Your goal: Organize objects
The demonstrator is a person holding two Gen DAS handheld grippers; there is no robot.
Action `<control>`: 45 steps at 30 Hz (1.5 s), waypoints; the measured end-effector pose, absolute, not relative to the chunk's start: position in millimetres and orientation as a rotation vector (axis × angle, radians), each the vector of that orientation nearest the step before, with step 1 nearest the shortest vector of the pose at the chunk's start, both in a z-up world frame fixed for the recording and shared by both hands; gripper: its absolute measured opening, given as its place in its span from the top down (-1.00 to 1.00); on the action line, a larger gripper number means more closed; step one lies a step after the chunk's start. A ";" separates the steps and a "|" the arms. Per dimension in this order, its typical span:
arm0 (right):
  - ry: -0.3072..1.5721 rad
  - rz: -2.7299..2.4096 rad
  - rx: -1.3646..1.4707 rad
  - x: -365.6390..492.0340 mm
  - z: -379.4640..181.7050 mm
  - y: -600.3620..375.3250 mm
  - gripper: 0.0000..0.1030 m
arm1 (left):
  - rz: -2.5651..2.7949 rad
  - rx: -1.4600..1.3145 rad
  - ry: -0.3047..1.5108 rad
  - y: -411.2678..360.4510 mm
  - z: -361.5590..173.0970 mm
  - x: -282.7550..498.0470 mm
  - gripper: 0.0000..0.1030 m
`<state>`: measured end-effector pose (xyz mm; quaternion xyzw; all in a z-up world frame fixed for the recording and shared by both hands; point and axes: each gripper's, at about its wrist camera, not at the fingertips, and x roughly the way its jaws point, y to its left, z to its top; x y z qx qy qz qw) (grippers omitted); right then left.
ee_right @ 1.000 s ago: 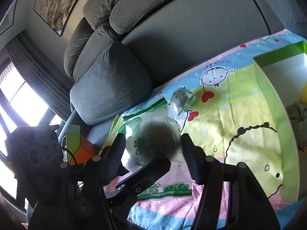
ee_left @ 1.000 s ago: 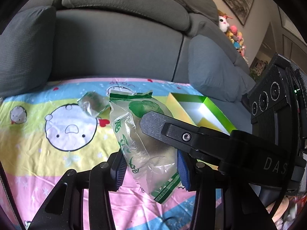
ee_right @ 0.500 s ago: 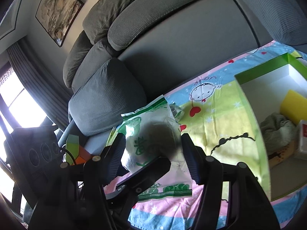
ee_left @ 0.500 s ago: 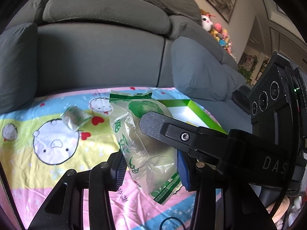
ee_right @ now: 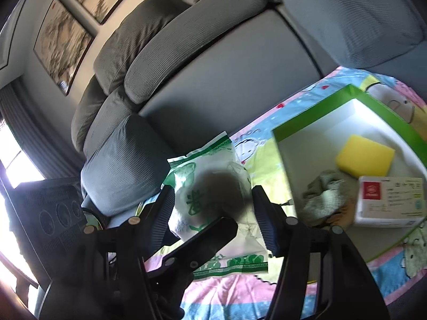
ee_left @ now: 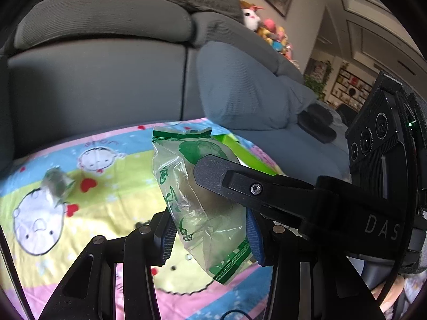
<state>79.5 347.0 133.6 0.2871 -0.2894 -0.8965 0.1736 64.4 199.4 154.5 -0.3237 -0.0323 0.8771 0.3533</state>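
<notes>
A clear plastic packet with green print (ee_left: 197,200) holding a round brownish thing is clamped between both grippers, above the cartoon blanket. My left gripper (ee_left: 210,229) is shut on its lower part. My right gripper (ee_right: 213,208) is shut on the same packet (ee_right: 210,194), seen from the other side. The right gripper's body (ee_left: 280,194) crosses the left wrist view. A green-rimmed white box (ee_right: 315,120) lies to the right, with a yellow sponge (ee_right: 365,157), a grey cloth (ee_right: 323,194) and a white carton (ee_right: 389,200) inside.
A small crumpled wrapper (ee_left: 56,184) lies on the blanket (ee_left: 112,208) at the left. A grey sofa back (ee_left: 106,74) and cushion (ee_left: 245,93) rise behind. The box's green edge (ee_left: 240,152) shows behind the packet. Plush toys (ee_left: 269,32) sit far right.
Both grippers have carried the packet to the right, toward the box. The box and its contents have come fully into the right wrist view; the wrapper has slid left.
</notes>
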 end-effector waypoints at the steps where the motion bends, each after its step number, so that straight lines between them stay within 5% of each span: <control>1: -0.833 -2.557 0.813 80.6 133.4 352.6 -0.14 | 2.254 -0.835 -0.082 205.0 153.7 63.6 0.08; 45: -1.101 -2.670 1.117 56.1 83.6 415.6 -0.14 | 2.075 -1.070 -0.053 282.8 99.7 22.5 0.08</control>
